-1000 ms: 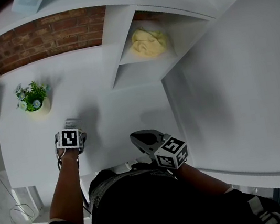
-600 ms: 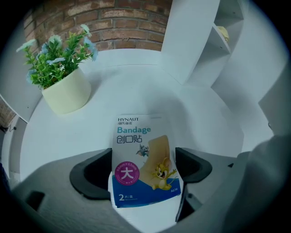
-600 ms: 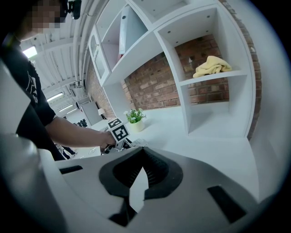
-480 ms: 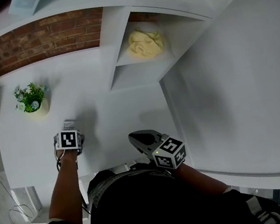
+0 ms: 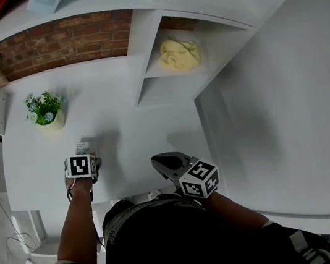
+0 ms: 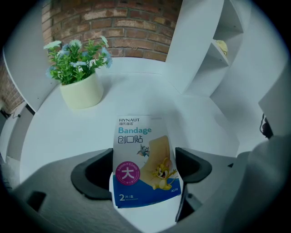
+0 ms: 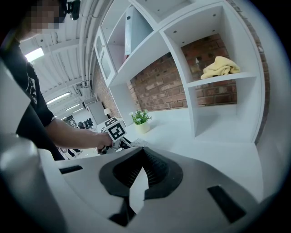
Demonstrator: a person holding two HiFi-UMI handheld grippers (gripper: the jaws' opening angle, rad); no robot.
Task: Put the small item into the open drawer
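Almost nothing has changed over the last second: both grippers sit where they were and only the head camera has drifted a little, so the task has not advanced.

The right gripper (image 7: 142, 164) is nearest the person and farthest from the potted plant (image 5: 45, 109). It is clenched on nothing, with only a sliver of table (image 5: 133, 127) showing between its jaws. The left gripper (image 6: 144, 170) is between the person and the plant, still grasping the bandage packet (image 6: 136, 136) across its width. The packet's printed face is up and its far end points toward the plant, well short of it. The small item is therefore in the gripper but not yet delivered. Beyond the plant and off to its right, a yellow cloth (image 5: 178, 54) lies on a shelf.

No open drawer shows in any view. It may be under the table edge behind the person's body, but I cannot tell. Whether the packet's lower edge rests on the table or is lifted is also unclear.
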